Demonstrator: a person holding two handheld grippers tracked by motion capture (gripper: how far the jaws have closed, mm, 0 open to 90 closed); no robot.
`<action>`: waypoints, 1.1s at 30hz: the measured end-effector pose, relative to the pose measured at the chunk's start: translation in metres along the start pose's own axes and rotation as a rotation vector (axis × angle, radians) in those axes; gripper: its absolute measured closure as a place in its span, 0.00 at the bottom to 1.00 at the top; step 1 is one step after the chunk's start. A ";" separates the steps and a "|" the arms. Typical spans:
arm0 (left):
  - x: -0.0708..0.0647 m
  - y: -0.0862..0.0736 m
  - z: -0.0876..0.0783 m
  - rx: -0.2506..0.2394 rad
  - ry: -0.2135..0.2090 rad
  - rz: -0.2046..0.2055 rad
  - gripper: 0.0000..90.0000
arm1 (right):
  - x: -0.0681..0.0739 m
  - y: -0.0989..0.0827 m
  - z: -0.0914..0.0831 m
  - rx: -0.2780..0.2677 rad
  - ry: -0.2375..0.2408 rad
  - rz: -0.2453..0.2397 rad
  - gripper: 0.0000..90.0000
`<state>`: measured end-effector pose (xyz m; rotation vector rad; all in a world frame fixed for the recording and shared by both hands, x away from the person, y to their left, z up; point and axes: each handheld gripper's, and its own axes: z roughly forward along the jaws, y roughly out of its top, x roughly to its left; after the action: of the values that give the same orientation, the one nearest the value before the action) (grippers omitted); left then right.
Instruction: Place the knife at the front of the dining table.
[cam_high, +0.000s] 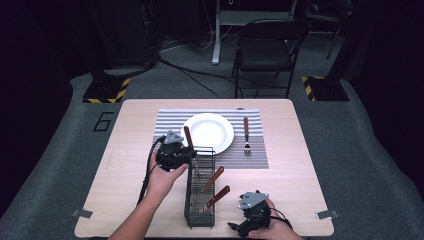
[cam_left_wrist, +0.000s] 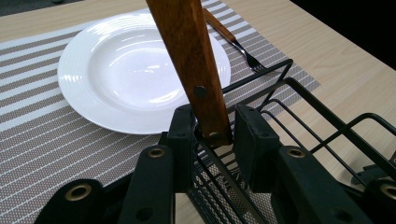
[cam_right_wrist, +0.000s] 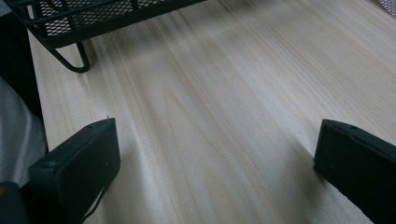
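A wooden-handled utensil (cam_high: 188, 137) (cam_left_wrist: 194, 60) stands tilted at the far end of a black wire rack (cam_high: 200, 200) (cam_left_wrist: 299, 98). My left gripper (cam_high: 186, 156) (cam_left_wrist: 215, 125) has its jaws around the lower end of that handle. The left pad sits right against the wood and a thin gap shows at the right pad. Two more wooden-handled utensils (cam_high: 216, 186) lean in the rack. My right gripper (cam_high: 240, 227) (cam_right_wrist: 215, 163) rests open over bare table near the front edge, with nothing between its fingers (cam_right_wrist: 74, 172).
A white plate (cam_high: 207, 132) (cam_left_wrist: 135, 70) lies on a striped placemat (cam_high: 255, 155) (cam_left_wrist: 42, 135), with a wooden-handled fork (cam_high: 246, 135) (cam_left_wrist: 233, 39) to its right. The rack's foot (cam_right_wrist: 74, 60) stands just ahead of the right gripper. A folding chair (cam_high: 267, 50) stands beyond the table.
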<state>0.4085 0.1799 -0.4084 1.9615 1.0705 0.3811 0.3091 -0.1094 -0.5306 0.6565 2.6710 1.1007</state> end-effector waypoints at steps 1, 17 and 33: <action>0.000 0.000 0.000 0.000 0.001 0.003 0.77 | 0.000 0.000 0.000 0.000 0.000 0.000 0.00; -0.015 -0.007 -0.014 -0.026 0.038 0.082 0.77 | 0.000 0.000 0.000 0.000 0.001 -0.001 0.00; -0.026 -0.007 -0.014 -0.055 -0.028 0.089 0.82 | 0.000 0.000 0.000 0.001 0.001 0.001 0.00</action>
<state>0.3808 0.1691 -0.4025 1.9646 0.9479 0.4259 0.3090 -0.1094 -0.5305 0.6576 2.6727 1.0996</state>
